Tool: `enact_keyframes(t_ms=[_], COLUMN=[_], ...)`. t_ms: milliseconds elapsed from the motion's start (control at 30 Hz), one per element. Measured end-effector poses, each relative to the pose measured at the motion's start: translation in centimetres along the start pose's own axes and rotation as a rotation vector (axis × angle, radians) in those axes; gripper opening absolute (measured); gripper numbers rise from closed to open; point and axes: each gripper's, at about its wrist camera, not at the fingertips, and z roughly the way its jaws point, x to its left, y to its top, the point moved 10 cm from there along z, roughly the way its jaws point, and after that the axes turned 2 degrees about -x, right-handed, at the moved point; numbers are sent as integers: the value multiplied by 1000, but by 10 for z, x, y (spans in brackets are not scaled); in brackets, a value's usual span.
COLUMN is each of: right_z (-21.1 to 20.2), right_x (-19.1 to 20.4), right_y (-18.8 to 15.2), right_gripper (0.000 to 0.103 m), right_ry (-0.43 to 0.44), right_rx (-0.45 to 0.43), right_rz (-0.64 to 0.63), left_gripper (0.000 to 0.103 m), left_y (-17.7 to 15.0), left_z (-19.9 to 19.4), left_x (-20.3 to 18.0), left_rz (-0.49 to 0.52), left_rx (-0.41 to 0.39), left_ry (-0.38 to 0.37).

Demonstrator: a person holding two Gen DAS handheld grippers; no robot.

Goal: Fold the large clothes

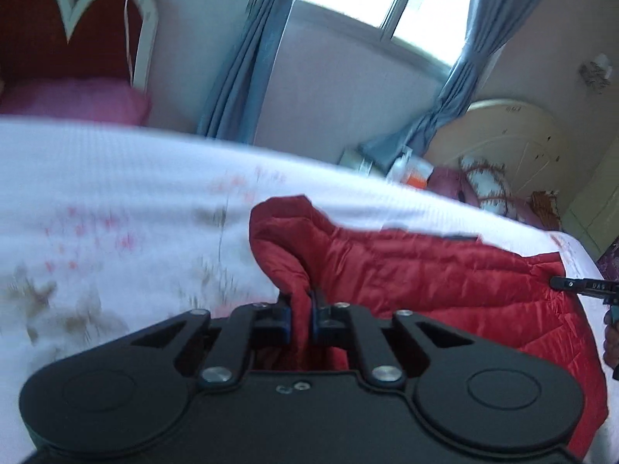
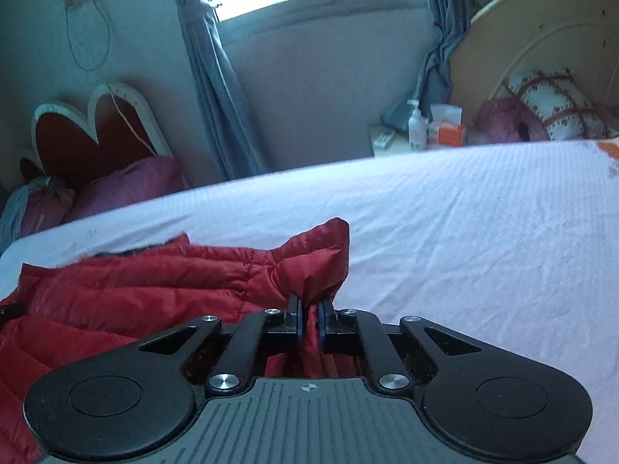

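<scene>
Your left gripper (image 1: pixel 301 311) and right gripper (image 2: pixel 309 319) are each clamped on a red jacket (image 1: pixel 406 270) corner. The slick, puffy fabric ahead may slip free if you pull unevenly.

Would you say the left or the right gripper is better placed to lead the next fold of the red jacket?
Probably neither: the left gripper and right gripper each pinch a bunched corner of the red jacket on the white bedspread, so both should carry the fold together.
</scene>
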Motion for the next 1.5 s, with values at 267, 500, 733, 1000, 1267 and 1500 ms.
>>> enact_keyframes(t_ms=[267, 500, 733, 1000, 1267, 1500], right_z=[16, 53, 37, -71, -44, -27], right_x=[7, -23, -22, 55, 123, 117], right_y=[10, -29, -17, -25, -101, -107], right_gripper=[7, 7, 73, 46, 47, 47], right_ry=[-96, -131, -198, -20, -17, -46], right_rx=[-35, 74, 85, -9, 96, 100], right_rz=[-129, -68, -96, -185, -335, -300], left_gripper=[6, 7, 70, 63, 66, 66], left_y=[19, -20, -5, -14, -106, -114], left_z=[31, 71, 53, -63, -23, -15], left_x=[-8, 16, 17, -92, -151, -140], left_rz=[45, -4, 38, 200, 365, 321], left_rx=[-21, 59, 57, -96, 34, 63], left_ry=[58, 85, 192, 81, 93, 117])
